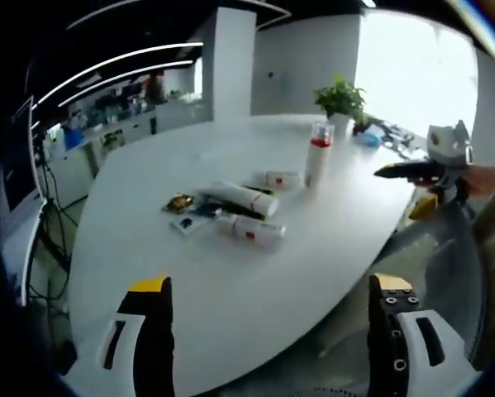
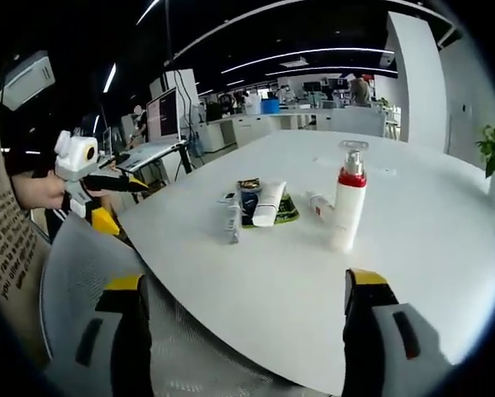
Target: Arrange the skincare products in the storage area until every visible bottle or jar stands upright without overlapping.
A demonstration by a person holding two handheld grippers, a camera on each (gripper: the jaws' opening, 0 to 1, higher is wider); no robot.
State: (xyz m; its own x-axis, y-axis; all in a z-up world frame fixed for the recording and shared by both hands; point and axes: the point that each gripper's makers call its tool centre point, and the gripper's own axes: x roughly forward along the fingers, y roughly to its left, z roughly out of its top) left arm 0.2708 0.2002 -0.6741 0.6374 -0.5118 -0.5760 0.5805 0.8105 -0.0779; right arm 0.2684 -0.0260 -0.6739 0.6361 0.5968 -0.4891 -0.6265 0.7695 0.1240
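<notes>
My left gripper [image 1: 268, 318] hangs over the near edge of the large white oval table [image 1: 338, 215], jaws spread wide with nothing between them. Mid-table, several white tubes [image 1: 240, 198] and small sachets [image 1: 181, 203] lie flat in a cluster. A white pump bottle with a red collar [image 1: 317, 155] stands upright beyond them. The right gripper [image 1: 433, 169] enters from the right edge, near a green potted plant [image 1: 340, 101].

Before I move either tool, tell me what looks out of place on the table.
Several white tubes lie flat in a cluster on the white table, some overlapping dark sachets. The pump bottle stands upright.
</notes>
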